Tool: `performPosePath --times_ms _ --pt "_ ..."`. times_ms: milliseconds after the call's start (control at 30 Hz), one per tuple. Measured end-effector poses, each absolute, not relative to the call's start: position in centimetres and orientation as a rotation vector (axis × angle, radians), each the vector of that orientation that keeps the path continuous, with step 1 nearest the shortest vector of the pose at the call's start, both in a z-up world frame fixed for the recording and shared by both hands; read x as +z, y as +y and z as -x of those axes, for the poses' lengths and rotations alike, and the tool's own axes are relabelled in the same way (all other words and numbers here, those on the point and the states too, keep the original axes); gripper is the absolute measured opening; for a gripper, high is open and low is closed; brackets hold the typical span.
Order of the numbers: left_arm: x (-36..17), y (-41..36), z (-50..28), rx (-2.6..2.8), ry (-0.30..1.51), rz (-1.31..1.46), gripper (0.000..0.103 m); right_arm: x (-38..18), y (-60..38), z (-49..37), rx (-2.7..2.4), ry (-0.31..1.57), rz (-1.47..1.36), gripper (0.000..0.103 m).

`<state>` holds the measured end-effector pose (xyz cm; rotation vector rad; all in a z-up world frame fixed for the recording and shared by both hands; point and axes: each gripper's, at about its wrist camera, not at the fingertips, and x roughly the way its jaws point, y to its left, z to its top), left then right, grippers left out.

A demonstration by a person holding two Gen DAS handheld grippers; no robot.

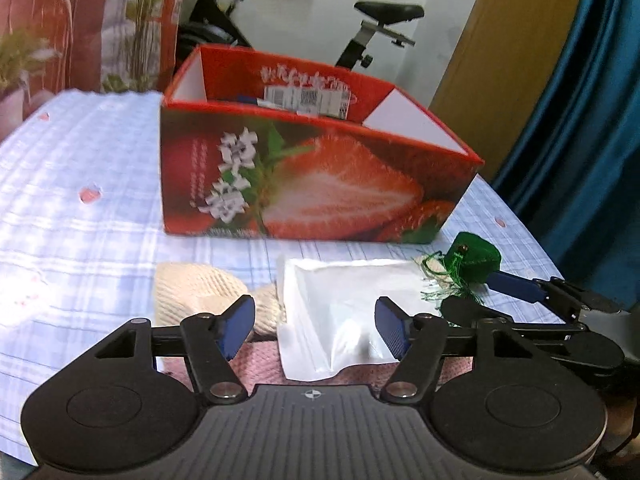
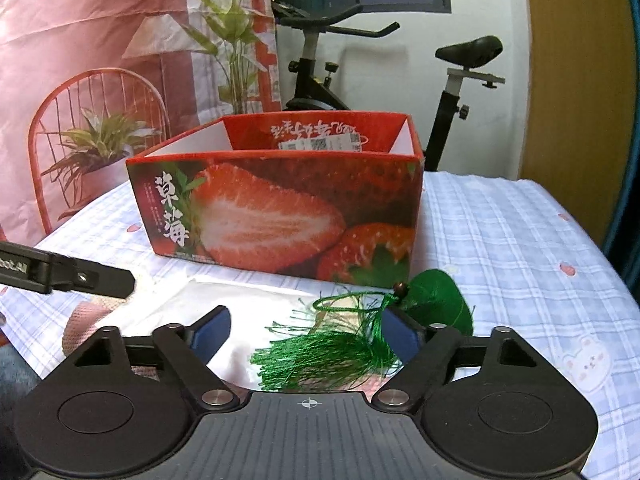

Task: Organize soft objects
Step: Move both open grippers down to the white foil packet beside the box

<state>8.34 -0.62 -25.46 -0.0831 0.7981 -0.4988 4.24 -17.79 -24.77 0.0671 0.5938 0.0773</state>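
- Beyond the left gripper's [image 1: 315,330] left finger lies a cream knitted piece [image 1: 192,292], on the blue checked cloth [image 1: 80,220]; under it a pink knitted piece [image 1: 264,364] reaches back below the jaws.
- The left gripper stands with jaws apart; between its blue pads [image 1: 236,330] lies a clear plastic pouch [image 1: 340,308], with no pad seen pressing on it.
- Straight ahead of both tongs, past the pouch, stands the open strawberry box [image 1: 312,184], holding a white labelled packet [image 1: 308,100].
- In the right wrist view the pouch [image 2: 224,304] lies ahead of the right gripper's [image 2: 306,334] left finger.
- The right gripper's jaws are apart; the green tassel [image 2: 320,352] lies between them, its threads against the right pad.
- Just past that right finger sits the green sachet [image 2: 440,300], near the box's right corner.
- An exercise bike [image 2: 360,60] stands behind the box.
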Motion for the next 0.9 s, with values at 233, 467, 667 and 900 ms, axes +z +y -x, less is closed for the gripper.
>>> performPosePath --times_ms 233,467,667,900 --pt "-27.5 -1.2 -9.5 -0.53 0.86 0.119 0.058 -25.9 -17.8 -4.8 0.096 0.621 -0.088 0.073" --pt "-28.2 0.2 -9.8 -0.514 0.867 0.175 0.03 -26.6 -18.1 -5.1 0.096 0.634 -0.114 0.072" --pt "-27.5 -0.2 -9.7 -0.48 0.819 0.112 0.001 -26.9 -18.0 -5.4 0.092 0.641 -0.114 0.072" --pt "-26.0 0.1 -8.7 -0.448 0.751 0.076 0.001 -26.9 -18.3 -5.3 0.08 0.639 -0.123 0.072"
